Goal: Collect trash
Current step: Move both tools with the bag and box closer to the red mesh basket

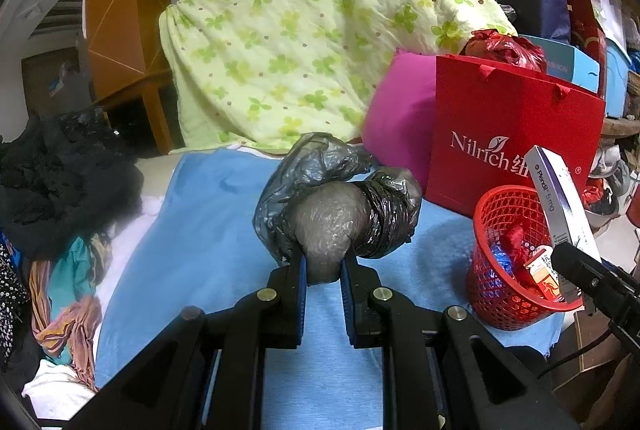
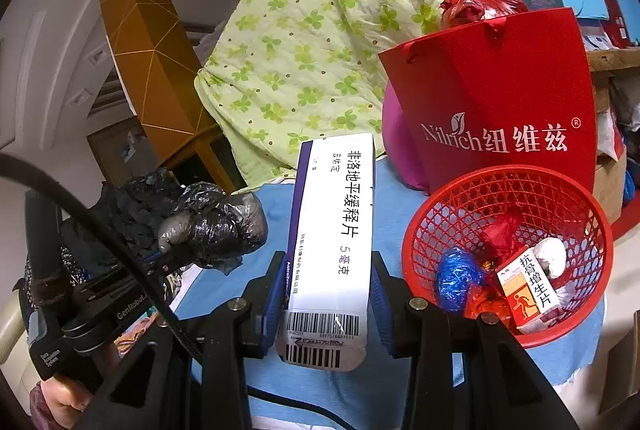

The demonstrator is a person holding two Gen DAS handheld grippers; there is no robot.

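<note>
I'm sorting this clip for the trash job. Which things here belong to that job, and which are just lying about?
Part of the job:
- black plastic bag bundle, held in the left gripper
- white medicine box, held in the right gripper
- red mesh basket, already holding wrappers

Just lying about:
- red paper bag
- green clover quilt
- pink cushion

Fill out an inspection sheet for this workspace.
Surface: blue cloth, partly bare.
Job's things: red basket holds wrappers and a small carton; black bag wad and white box are both held above the cloth.
Clutter: red bag, pink cushion, clothes pile.
Grippers: left gripper shut on wad; right gripper shut on box.
Cables: black cable crosses the right wrist view.
Surroundings: green quilt, stacked boxes behind.
</note>
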